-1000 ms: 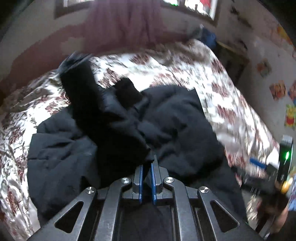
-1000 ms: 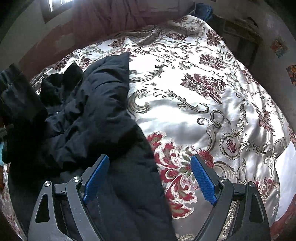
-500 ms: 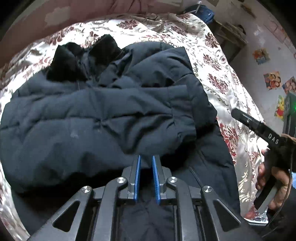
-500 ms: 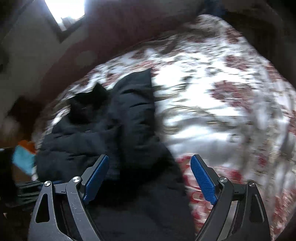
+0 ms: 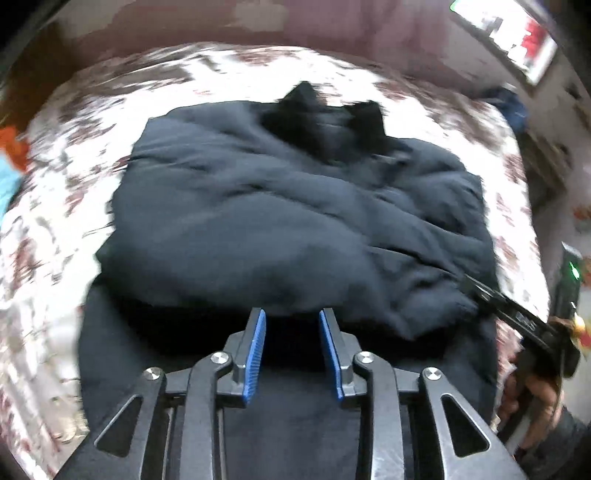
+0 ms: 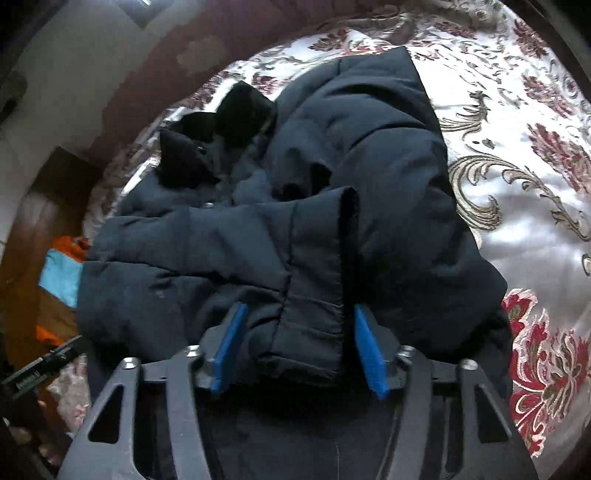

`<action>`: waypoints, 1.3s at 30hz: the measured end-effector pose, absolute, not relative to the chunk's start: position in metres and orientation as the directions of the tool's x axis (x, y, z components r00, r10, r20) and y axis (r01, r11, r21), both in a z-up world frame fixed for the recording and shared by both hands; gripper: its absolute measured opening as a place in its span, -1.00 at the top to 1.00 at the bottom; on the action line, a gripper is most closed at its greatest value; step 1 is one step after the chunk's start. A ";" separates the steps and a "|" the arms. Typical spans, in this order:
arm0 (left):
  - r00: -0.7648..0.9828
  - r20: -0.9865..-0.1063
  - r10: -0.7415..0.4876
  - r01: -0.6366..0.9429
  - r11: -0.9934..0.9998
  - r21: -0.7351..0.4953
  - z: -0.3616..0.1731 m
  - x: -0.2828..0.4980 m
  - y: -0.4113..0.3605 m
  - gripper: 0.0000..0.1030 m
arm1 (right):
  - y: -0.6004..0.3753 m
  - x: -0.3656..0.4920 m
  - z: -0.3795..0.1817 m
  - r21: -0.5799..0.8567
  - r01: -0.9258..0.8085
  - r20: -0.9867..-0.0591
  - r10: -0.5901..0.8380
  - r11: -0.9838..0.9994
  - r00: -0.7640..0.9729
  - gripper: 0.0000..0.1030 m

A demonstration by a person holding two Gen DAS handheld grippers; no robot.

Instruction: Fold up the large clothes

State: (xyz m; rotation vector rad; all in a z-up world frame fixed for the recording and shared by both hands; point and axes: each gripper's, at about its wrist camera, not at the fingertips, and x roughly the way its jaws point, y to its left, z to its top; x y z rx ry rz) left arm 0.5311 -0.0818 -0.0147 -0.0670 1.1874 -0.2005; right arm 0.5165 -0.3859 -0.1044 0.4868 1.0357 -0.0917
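Observation:
A dark navy padded jacket lies on the bed with its black collar at the far end. One sleeve is folded across the body. My left gripper hovers over the jacket's near edge; its jaws are opening and nothing sits between the blue pads. My right gripper is closing around the folded sleeve's cuff, and the cuff fills the gap between its pads. In the left wrist view the right gripper's finger reaches the jacket's right side, held by a hand.
A white satin bedspread with red and gold flowers covers the bed around the jacket. Orange and blue cloth lies off the bed's left side by a wooden floor. A maroon wall runs behind the bed.
The left gripper laid the sleeve across the jacket, let it go and parted its jaws. The right gripper came over the jacket and narrowed from wide open onto the cuff.

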 end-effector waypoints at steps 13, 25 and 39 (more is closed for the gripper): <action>0.327 -0.932 -0.154 0.080 0.988 -0.135 -0.034 0.571 -0.063 0.42 | -0.407 0.524 -0.058 0.186 0.334 -0.834 -0.030 0.924 0.550 0.91; 0.340 -0.875 -0.345 0.284 0.924 -0.254 -0.023 0.600 -0.104 0.01 | -0.371 0.554 -0.038 0.120 0.200 -0.803 -0.023 0.972 0.595 0.17; 0.233 -0.931 -0.281 0.365 0.912 -0.184 -0.074 0.637 -0.122 -0.49 | -0.334 0.555 -0.033 -0.377 0.308 -0.671 -0.487 0.873 0.559 -0.03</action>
